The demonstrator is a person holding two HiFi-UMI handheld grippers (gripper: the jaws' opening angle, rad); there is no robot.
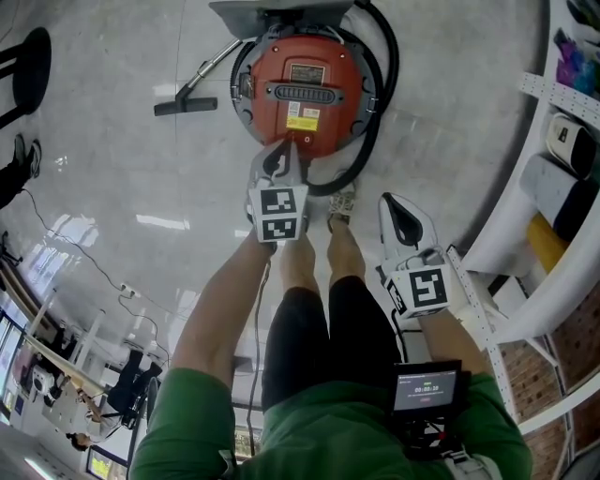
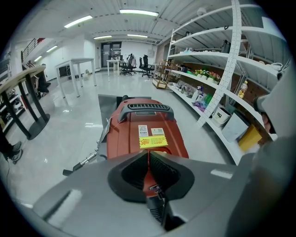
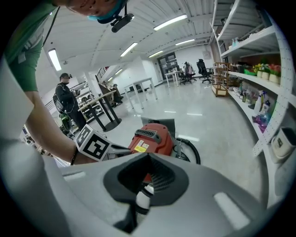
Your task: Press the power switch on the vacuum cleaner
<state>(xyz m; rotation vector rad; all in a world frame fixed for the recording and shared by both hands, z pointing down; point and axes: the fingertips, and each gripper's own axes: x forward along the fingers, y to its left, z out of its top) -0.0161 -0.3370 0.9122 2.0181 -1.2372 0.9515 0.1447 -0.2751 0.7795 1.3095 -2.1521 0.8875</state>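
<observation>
A person in a green top (image 1: 319, 431) is standing on a glossy grey floor (image 1: 112, 187), which is lying wide open to the left. The right side is being hemmed in by a white shelving rack (image 1: 553, 89), and its perforated upright is passing just beside the right gripper (image 1: 398, 202). The red vacuum cleaner (image 1: 305, 89) is sitting on the floor just beyond the person's feet (image 1: 342, 208), with a grey plate (image 1: 272, 14) lying at its far end. A black hose (image 1: 384, 66) is looping round the machine's right and near sides, running between it and the feet. The metal wand and dark floor nozzle (image 1: 185, 105) are lying on the floor at its left. The left gripper (image 1: 284, 150) is reaching out over the near edge of the red body, its jaws pressed together with nothing between them. Whether its tip is touching the casing cannot be told, and the power switch cannot be picked out. The right gripper is hanging back on the right, near the person's right leg and well clear of the machine, its jaws likewise closed on nothing. A dark-based stool (image 1: 33, 56) is standing at the far left.
</observation>
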